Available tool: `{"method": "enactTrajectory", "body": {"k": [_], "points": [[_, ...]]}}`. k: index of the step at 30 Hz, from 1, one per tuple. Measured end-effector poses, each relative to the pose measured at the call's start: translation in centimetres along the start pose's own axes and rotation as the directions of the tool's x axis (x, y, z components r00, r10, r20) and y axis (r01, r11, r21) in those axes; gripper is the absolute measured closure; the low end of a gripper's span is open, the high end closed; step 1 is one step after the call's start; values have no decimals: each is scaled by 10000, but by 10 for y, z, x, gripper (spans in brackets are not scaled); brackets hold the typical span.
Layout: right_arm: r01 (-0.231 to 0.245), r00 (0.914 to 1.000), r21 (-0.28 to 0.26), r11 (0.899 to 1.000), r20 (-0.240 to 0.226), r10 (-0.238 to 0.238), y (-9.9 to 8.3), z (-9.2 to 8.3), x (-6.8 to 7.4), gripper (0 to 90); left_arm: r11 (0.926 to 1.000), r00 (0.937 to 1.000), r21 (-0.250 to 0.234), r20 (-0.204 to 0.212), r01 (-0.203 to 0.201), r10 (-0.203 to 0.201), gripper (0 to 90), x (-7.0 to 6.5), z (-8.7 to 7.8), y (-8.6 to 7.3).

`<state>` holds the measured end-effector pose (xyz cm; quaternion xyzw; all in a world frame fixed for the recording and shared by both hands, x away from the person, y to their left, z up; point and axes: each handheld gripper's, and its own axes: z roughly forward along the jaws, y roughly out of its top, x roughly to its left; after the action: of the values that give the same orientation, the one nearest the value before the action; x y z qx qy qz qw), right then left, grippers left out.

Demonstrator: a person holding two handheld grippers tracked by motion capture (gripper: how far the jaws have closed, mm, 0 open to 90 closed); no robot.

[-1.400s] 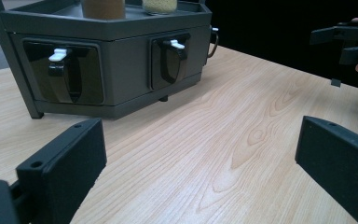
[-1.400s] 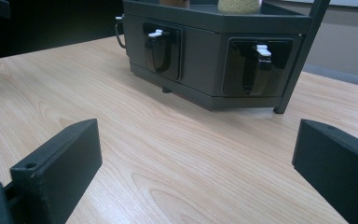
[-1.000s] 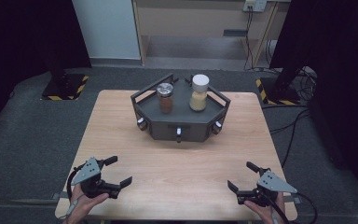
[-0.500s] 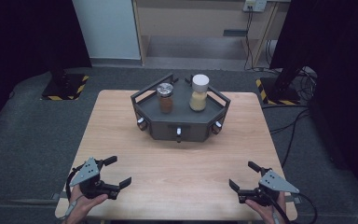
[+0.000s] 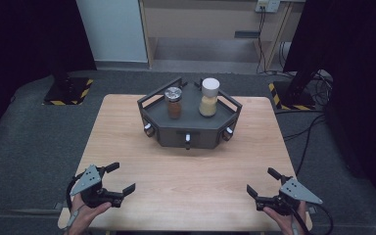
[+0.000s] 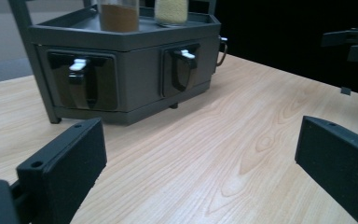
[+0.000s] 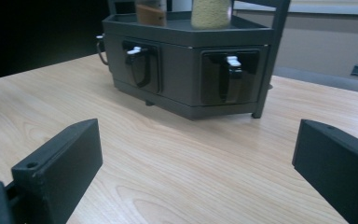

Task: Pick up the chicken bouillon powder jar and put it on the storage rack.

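A dark grey six-sided rack (image 5: 176, 134) with small drawers stands at the far middle of the wooden table (image 5: 186, 171). On top of it are a brown spice jar (image 5: 174, 103) with a metal lid and a pale yellow jar (image 5: 209, 98) with a white lid. My left gripper (image 5: 123, 176) is open at the near left corner, holding nothing. My right gripper (image 5: 261, 180) is open at the near right corner, also holding nothing. From the left gripper (image 6: 200, 158) I face two drawer fronts of the rack (image 6: 140, 79). Beyond the right gripper (image 7: 196, 158) lies the rack (image 7: 182, 70), about a hand's length off.
Bare wood lies between both grippers and the rack. Grey carpet surrounds the table. Cables (image 5: 313, 127) trail on the floor at the right, and striped stand bases (image 5: 68, 93) sit at the back corners.
The right gripper has drifted slightly to the right. The left gripper and the rack have stayed where they were.
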<state>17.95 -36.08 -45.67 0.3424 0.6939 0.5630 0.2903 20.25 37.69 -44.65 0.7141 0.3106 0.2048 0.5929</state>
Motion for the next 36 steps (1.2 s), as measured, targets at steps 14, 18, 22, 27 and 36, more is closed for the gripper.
{"method": "enactTrajectory", "body": {"k": [14,18,22,27,36], "points": [[-108,9992,-7,9999,383,108,-1,-2,0,20,9999,9996,-111,-253,120,-123,8,1,-2,-2],[-159,9985,-40,9999,532,161,-2,-3,0,17,9996,9993,-264,-342,130,-139,8,0,-3,-3],[-244,9973,-49,9997,693,246,-2,-3,0,12,9996,9990,-265,-428,95,-107,8,-1,-3,-3],[-350,9954,-101,9993,892,358,-3,-4,0,12,9987,9984,-428,-486,281,-302,10,1,-3,-6],[-313,9960,-53,9995,838,316,-2,-1,-1,12,9989,9984,-375,-475,279,-297,10,4,0,-5]]}}
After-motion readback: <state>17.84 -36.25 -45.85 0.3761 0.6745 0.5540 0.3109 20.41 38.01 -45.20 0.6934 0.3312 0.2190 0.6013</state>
